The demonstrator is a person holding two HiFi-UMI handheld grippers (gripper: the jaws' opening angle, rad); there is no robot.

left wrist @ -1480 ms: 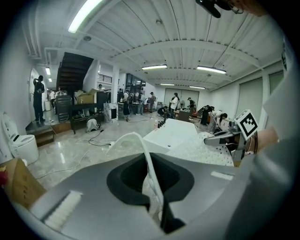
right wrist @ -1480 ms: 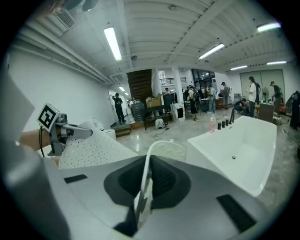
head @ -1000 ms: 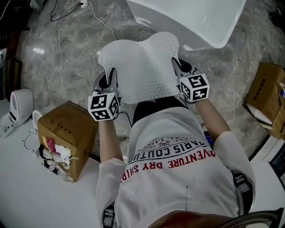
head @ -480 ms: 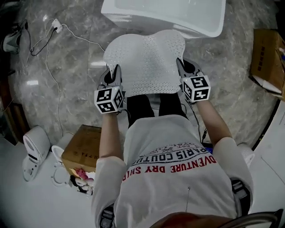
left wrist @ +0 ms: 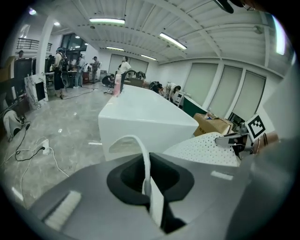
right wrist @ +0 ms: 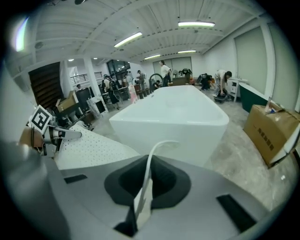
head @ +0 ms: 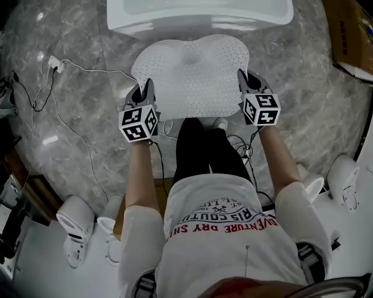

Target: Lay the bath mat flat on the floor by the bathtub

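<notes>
A white perforated bath mat (head: 192,78) hangs spread between my two grippers, above the grey marble floor and just in front of the white bathtub (head: 198,14). My left gripper (head: 143,96) is shut on the mat's left edge, and its own view shows the thin white edge (left wrist: 146,173) pinched between the jaws. My right gripper (head: 245,86) is shut on the right edge, seen as a white strip (right wrist: 145,192) in its view. The tub (right wrist: 173,119) stands straight ahead of both grippers.
A white cable (head: 76,116) trails over the floor at the left. Cardboard boxes (head: 349,32) sit at the upper right. White machines (head: 76,227) stand at lower left and right (head: 344,180). The person's legs (head: 204,151) are right under the mat.
The view has swung so that the bathtub now lies square ahead. The mat, held in both grippers, has come closer to the tub's side. The brown box has gone out of view.
</notes>
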